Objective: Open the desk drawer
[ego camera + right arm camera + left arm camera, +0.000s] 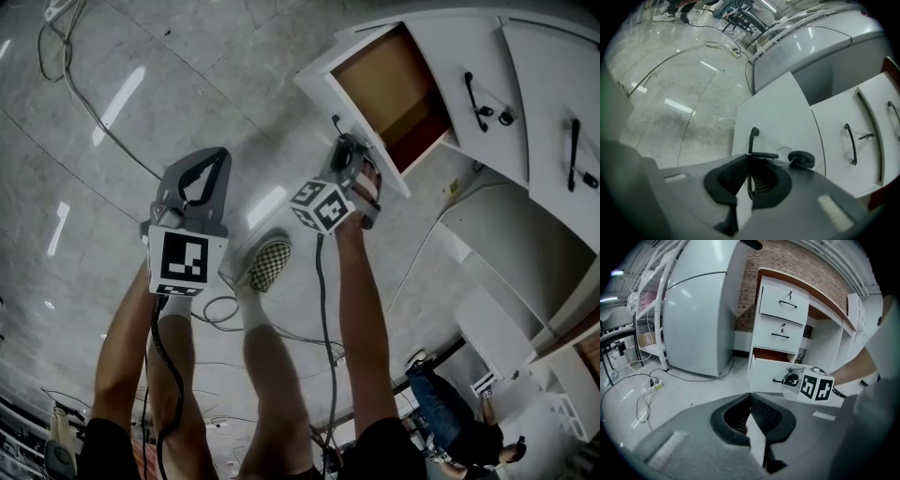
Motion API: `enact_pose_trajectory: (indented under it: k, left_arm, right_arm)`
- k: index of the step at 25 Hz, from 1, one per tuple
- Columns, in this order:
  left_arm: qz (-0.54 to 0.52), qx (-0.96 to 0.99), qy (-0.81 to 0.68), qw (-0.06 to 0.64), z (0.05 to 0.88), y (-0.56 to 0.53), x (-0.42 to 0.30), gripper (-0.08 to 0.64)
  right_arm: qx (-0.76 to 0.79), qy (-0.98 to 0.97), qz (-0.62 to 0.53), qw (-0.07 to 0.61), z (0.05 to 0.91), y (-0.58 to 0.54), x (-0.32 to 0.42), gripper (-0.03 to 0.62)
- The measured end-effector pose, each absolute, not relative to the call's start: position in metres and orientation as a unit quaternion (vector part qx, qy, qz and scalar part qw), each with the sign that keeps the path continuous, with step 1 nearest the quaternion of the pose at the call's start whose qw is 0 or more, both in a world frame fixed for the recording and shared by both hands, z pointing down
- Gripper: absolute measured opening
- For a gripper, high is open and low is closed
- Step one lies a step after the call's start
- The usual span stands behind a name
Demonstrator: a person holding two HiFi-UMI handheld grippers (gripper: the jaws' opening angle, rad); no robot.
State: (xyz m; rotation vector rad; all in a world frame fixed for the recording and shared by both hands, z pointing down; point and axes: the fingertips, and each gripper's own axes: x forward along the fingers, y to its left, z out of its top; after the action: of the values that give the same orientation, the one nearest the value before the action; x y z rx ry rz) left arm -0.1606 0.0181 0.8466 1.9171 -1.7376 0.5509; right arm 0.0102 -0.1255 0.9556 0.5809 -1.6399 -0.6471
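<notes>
My grey left gripper [750, 399] and right gripper [749, 157] carry black-and-white marker cubes [185, 258]. The drawer [394, 84] is white outside, brown inside, its handle [752, 139] black. My shoe [269, 262] is checkered; the floor [187, 84] glossy grey.

No legible text, label, brand or number anywhere

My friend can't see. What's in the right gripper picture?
The right gripper is shut on the black handle of a white drawer. More white drawers sit to its right, and shiny grey floor lies beyond.
</notes>
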Motion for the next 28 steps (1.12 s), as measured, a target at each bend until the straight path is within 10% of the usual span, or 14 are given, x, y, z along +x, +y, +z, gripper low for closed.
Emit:
enact_pose_trajectory:
  k: [28]
  left_arm:
    - [0.222, 0.700, -0.625, 0.263, 0.876, 0.023, -0.168, 0.011]
  right_arm:
    - [0.276, -0.699, -0.283, 0.597, 0.991, -0.113, 0.011, 0.020]
